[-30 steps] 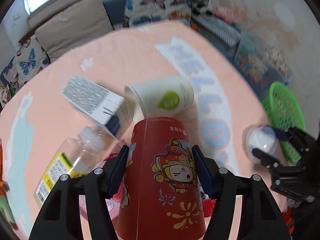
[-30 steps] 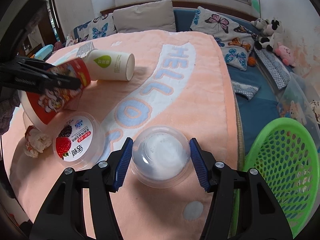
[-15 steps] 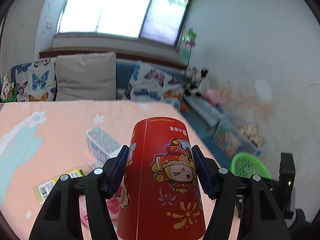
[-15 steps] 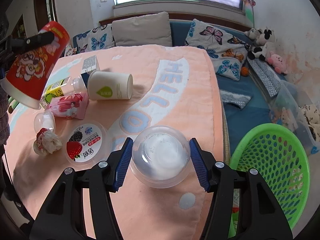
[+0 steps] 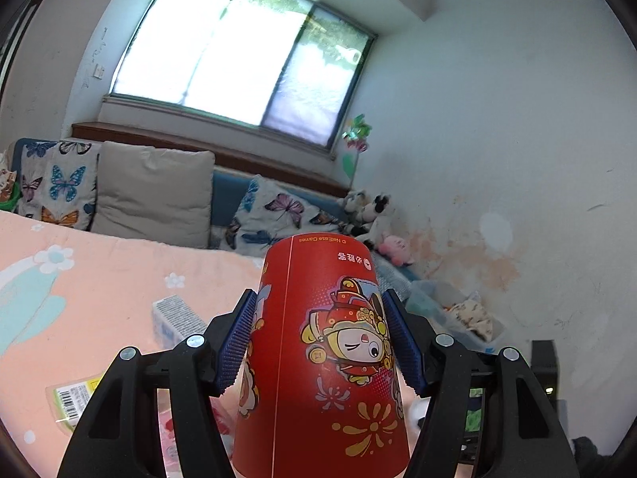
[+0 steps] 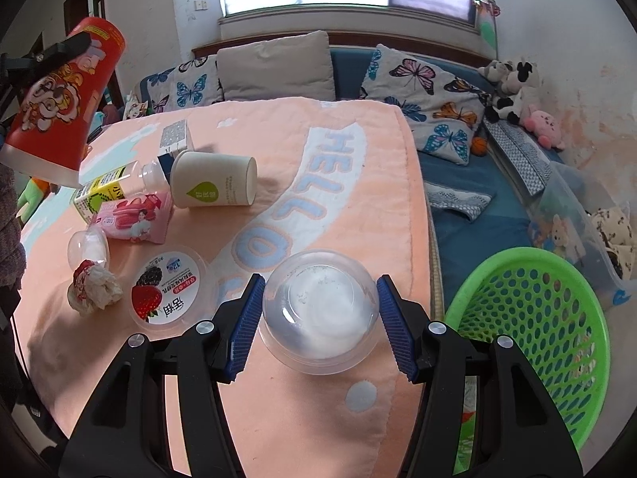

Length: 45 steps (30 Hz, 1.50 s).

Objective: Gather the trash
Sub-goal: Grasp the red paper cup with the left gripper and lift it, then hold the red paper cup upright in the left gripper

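My left gripper (image 5: 320, 338) is shut on a red paper cup (image 5: 322, 358) with a cartoon print, held high above the bed; the cup also shows at the upper left of the right wrist view (image 6: 63, 103). My right gripper (image 6: 318, 326) is shut on a clear plastic dome cup (image 6: 318, 310), held above the peach blanket (image 6: 358, 167). A green mesh basket (image 6: 533, 338) stands on the floor to the right of the bed.
On the blanket lie a white paper cup (image 6: 215, 185), a pink carton (image 6: 135, 217), a plastic bottle (image 6: 111, 187), a grey box (image 6: 173, 137), a yogurt tub (image 6: 171, 288), a small clear cup (image 6: 89, 245) and crumpled paper (image 6: 93, 292). Pillows line the far wall.
My left gripper has lifted the red cup well up off the blanket and tilted upward toward the window. My right gripper has raised the clear cup slightly.
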Motion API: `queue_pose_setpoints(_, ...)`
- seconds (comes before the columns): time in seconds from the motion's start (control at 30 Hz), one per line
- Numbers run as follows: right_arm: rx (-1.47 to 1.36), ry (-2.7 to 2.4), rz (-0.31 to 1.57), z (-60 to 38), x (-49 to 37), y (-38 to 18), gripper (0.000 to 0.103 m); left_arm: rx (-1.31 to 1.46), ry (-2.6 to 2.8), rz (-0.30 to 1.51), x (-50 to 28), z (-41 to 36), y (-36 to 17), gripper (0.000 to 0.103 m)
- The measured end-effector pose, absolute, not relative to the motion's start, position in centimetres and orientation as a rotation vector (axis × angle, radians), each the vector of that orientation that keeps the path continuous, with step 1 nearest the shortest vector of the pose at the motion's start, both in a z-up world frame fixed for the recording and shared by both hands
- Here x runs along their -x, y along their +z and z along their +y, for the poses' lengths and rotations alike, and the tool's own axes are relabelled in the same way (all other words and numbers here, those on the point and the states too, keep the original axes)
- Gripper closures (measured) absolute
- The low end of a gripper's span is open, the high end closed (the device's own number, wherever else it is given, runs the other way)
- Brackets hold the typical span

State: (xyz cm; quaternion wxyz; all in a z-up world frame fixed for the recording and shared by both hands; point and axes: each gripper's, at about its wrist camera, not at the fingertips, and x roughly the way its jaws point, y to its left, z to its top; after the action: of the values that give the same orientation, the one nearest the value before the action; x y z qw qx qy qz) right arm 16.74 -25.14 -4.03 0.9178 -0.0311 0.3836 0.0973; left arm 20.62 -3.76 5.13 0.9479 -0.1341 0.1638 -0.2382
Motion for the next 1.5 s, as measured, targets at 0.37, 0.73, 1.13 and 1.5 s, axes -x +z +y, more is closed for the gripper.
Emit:
queue_pose_setpoints(0.37, 0.059, 0.199, 0.796, -25.4, -17.1, -4.2, 0.045, 0.291, -0.492, 0.382, -21.4, -4.0, 3.9, 0.041)
queue_pose_setpoints(0.73, 0.054, 0.206, 0.798, -25.3, -17.4, -4.4, 0.045, 0.248, -0.460, 0.397, -21.8, -4.4, 3.1, 0.041)
queue_pose_setpoints(1.13, 0.048, 0.209, 0.807, -25.3, -17.6, -4.9, 0.045, 0.215, -0.422, 0.571, -24.1, -4.5, 0.2, 0.040)
queue_pose_setpoints(1.5, 0.041, 0.208, 0.816, -25.7, -17.7, -5.1, 0.045, -0.152, -0.505, 0.736, -24.6, -8.9, -1.4, 0.028)
